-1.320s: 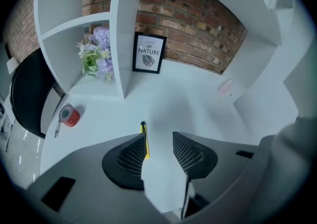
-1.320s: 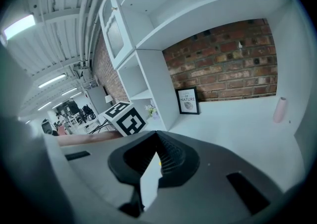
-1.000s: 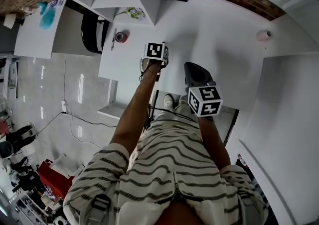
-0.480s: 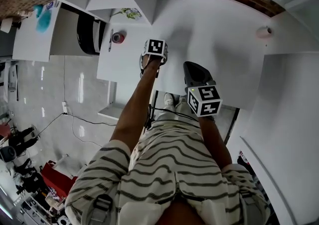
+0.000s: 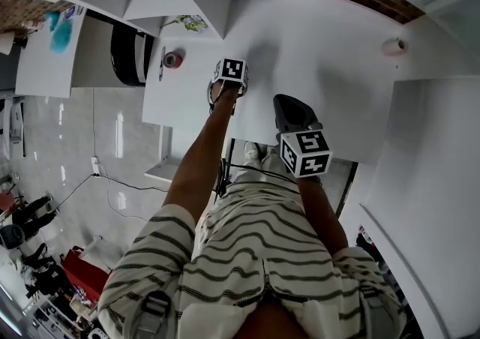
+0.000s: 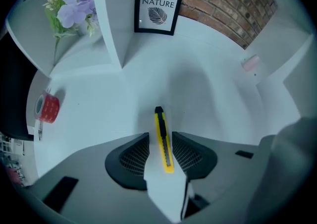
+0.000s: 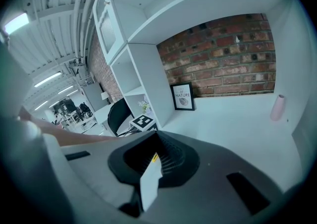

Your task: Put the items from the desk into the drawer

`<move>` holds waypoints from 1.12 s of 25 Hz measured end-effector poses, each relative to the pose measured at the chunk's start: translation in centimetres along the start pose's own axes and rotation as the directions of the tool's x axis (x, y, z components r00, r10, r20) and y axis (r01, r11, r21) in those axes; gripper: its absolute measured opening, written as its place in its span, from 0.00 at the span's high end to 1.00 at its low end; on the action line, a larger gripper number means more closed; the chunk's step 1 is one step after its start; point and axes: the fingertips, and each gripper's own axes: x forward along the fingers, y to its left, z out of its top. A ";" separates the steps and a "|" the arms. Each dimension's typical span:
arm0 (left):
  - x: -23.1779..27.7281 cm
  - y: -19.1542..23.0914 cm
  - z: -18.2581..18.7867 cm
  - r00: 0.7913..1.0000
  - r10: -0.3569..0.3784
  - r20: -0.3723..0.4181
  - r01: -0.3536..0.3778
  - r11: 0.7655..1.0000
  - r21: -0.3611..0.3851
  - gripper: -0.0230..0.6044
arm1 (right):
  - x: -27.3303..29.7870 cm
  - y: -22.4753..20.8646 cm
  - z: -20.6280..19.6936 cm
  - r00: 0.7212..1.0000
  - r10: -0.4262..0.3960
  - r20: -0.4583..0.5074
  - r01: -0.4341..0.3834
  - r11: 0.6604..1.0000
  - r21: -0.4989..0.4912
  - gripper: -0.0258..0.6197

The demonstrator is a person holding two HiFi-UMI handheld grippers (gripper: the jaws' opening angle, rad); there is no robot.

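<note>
Yellow plastic marks the utility knife (image 6: 159,121) lying flat on the white desk (image 6: 213,89), its rear half between the jaws of the left gripper (image 6: 160,141). The jaws stand slightly apart on either side of it, and we judge it not yet clamped. We should close squarely on the long sides and lift it level so that it cannot pivot. The right gripper (image 7: 157,151) hangs above the desk with its jaws together, empty. We cannot see the drawer.
</note>
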 end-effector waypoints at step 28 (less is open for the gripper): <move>-2.0 -0.3 0.9 0.995 0.029 0.090 -0.031 0.999 0.013 0.86 | -1.6 -0.4 -0.2 1.000 -0.013 0.019 0.012 1.000 0.015 0.94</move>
